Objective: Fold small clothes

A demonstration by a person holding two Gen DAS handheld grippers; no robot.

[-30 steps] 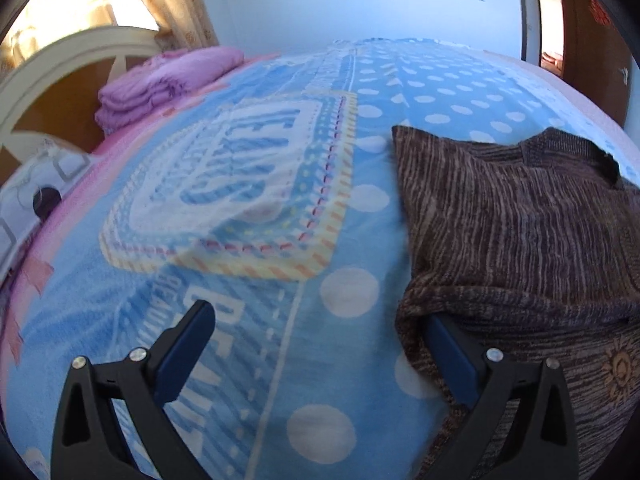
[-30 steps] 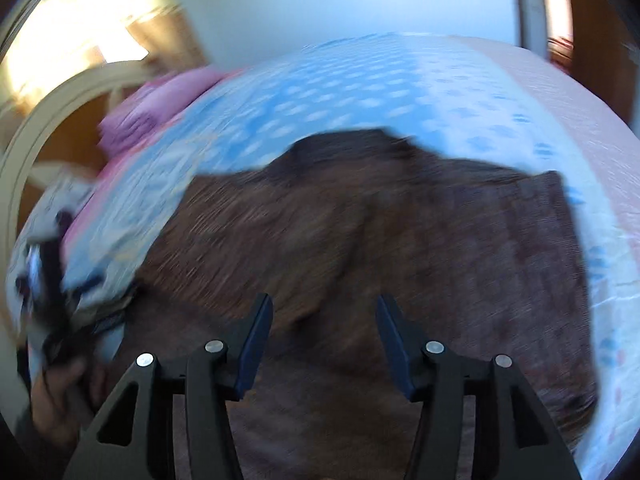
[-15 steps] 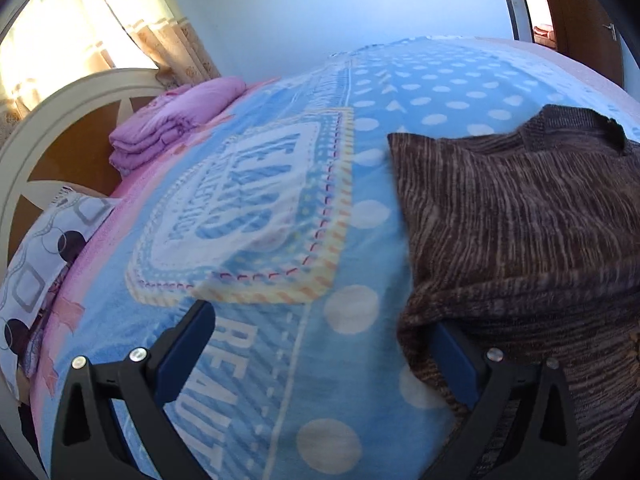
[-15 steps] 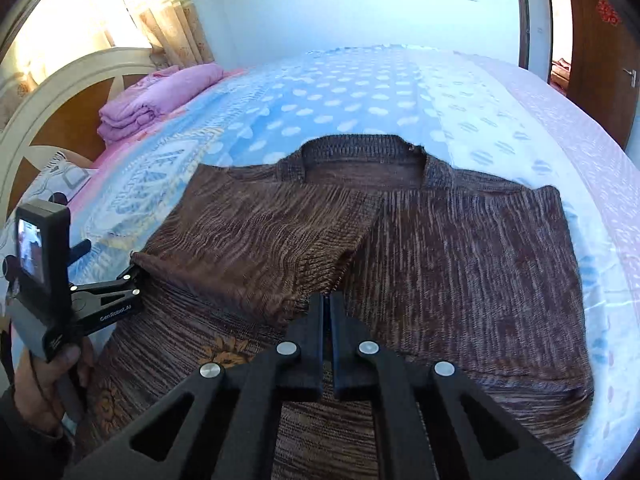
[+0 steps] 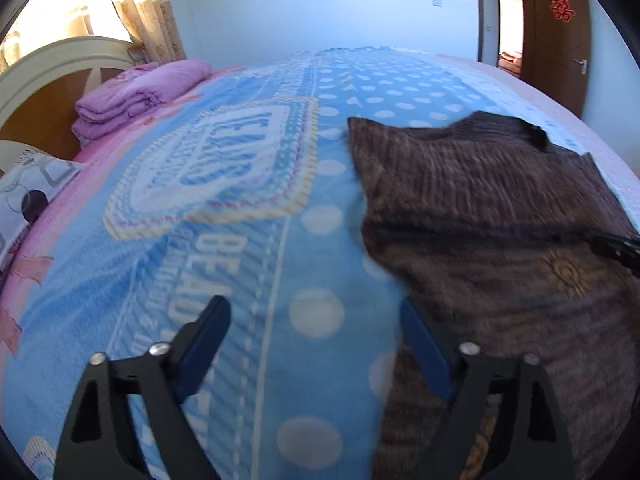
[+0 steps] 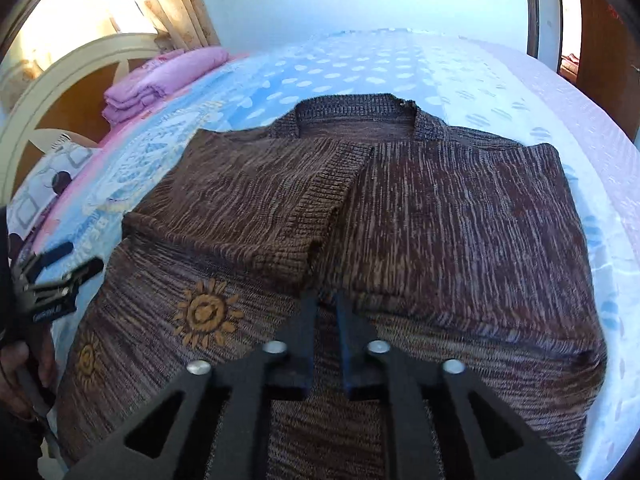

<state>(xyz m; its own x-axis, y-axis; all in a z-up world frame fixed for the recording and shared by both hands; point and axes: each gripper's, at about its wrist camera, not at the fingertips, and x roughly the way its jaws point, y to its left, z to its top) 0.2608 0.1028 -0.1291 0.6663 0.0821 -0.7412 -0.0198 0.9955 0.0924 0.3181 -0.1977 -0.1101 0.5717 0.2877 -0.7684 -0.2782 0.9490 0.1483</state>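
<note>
Both grippers angled down: left gripper (image 5: 308, 340) wide, closing, empty; right gripper (image 6: 327, 312) narrow, opening over sweater (image 6: 440, 220).

Daylight, bright; source a curtained window (image 5: 132, 4) upper left, blown out to white glare in both views. Wall tinted cool blue. Left wrist view motion-blurred, worst across the brown sweater (image 5: 500, 220). Right wrist view sharper. Fisheye bowing and dark vignette at all corners.
</note>
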